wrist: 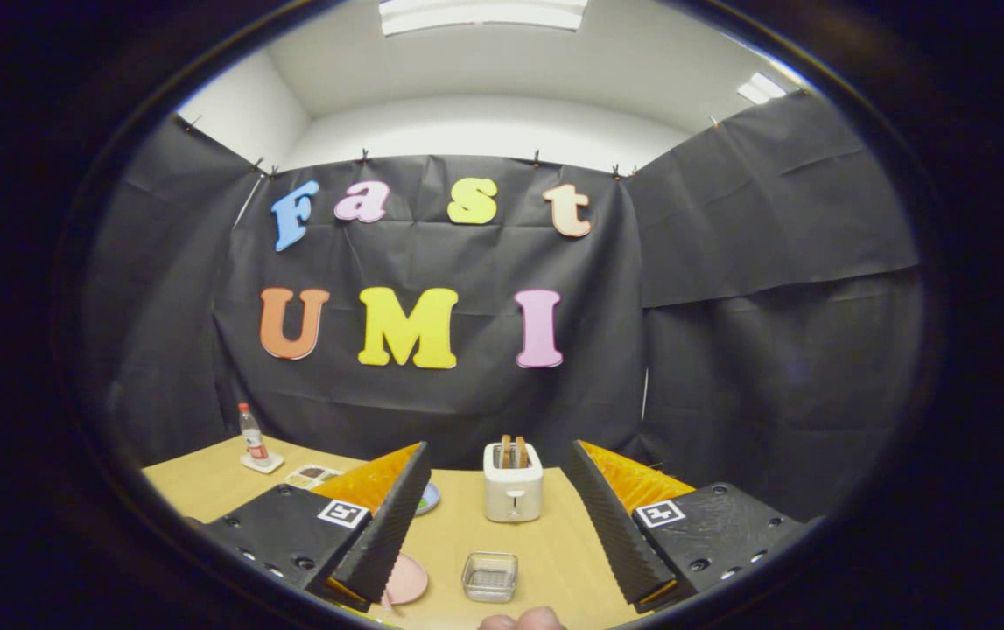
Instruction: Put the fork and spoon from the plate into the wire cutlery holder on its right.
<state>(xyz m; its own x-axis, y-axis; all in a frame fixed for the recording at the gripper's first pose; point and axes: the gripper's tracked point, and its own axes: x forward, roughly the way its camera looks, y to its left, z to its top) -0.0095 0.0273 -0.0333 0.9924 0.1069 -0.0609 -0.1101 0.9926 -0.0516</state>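
My gripper (502, 560) is open, held above the wooden table with nothing between its fingers. A pink plate (407, 579) lies on the table just inside the left finger (383, 534), partly hidden by it; something thin sticks out at its near edge, too small to tell as cutlery. To the plate's right, between the fingers, stands a small square wire cutlery holder (490, 576) that looks empty.
A white toaster (512, 492) with two slices of bread stands beyond the holder. A small dish (428, 499) peeks out behind the left finger. A bottle (250, 435) on a coaster and a small tray (312, 476) sit far left. A person's fingers (521, 621) show nearest me.
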